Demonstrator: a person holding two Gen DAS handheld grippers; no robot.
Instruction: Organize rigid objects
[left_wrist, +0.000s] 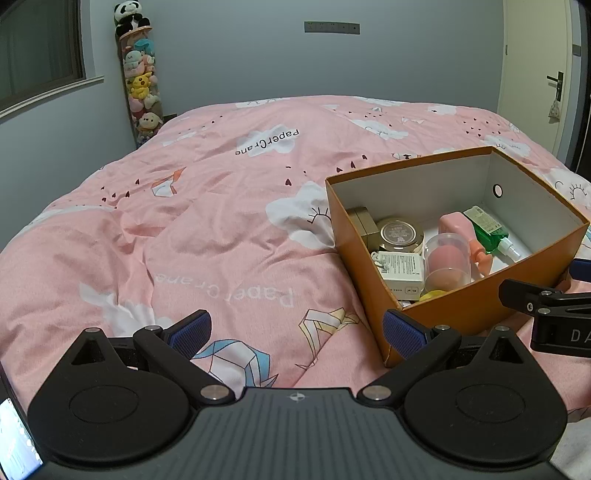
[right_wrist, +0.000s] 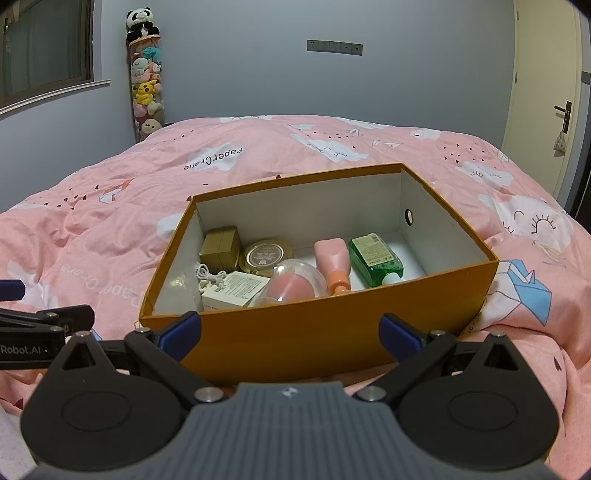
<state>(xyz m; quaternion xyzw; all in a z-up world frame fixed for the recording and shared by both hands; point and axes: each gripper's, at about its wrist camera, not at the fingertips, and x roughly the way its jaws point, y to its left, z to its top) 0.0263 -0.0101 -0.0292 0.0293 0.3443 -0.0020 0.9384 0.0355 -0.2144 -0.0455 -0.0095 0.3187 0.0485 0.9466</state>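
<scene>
Both my grippers, left (left_wrist: 297, 334) and right (right_wrist: 290, 336), gape empty; pushing the orange cardboard box (right_wrist: 314, 339) on the soft pink duvet (left_wrist: 184, 240) might tip its bottles.

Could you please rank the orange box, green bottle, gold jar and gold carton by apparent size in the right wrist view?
1. orange box
2. green bottle
3. gold jar and gold carton look alike, so unranked.
</scene>
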